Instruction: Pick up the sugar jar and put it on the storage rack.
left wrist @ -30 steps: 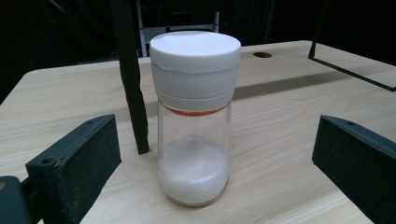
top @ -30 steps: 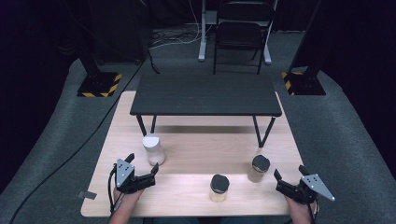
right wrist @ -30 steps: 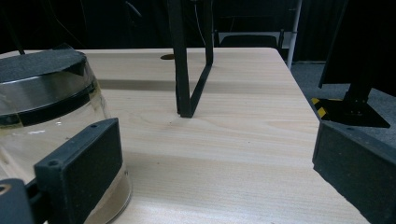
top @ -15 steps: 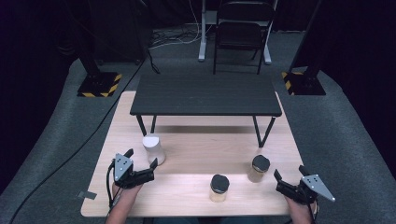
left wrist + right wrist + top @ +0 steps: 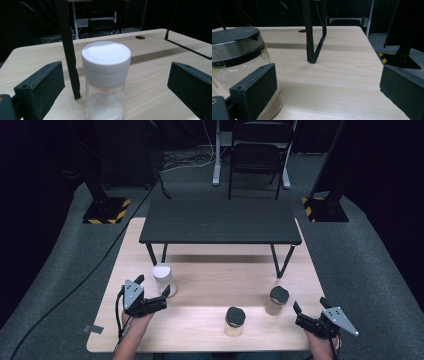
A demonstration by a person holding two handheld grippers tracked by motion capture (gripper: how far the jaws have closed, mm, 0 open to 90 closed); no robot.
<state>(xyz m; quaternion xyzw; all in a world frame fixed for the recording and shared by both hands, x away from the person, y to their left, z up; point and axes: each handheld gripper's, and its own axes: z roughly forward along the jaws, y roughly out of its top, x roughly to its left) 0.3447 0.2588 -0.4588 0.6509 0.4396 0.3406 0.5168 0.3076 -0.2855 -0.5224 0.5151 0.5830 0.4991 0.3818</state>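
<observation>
A clear jar with a white lid (image 5: 164, 279) stands at the left of the wooden table (image 5: 200, 340). My left gripper (image 5: 151, 286) is open just in front of it. In the left gripper view the white-lidded jar (image 5: 106, 75) stands upright between the two spread jaws, and white powder shows in its base. Two black-lidded jars (image 5: 235, 320) (image 5: 278, 300) stand toward the right. My right gripper (image 5: 310, 306) is open near the table's front right corner. In its own view a black-lidded jar (image 5: 234, 55) sits just beyond the left jaw, outside the gap.
A low black table (image 5: 220, 220) stands on the far half of the wooden table; one of its legs (image 5: 68, 50) rises close behind the white-lidded jar. A black chair (image 5: 255, 155) and stand bases sit on the floor beyond.
My left gripper has edged forward and a little right, closer around the white-lidded jar. The right gripper and the jars have not moved.
</observation>
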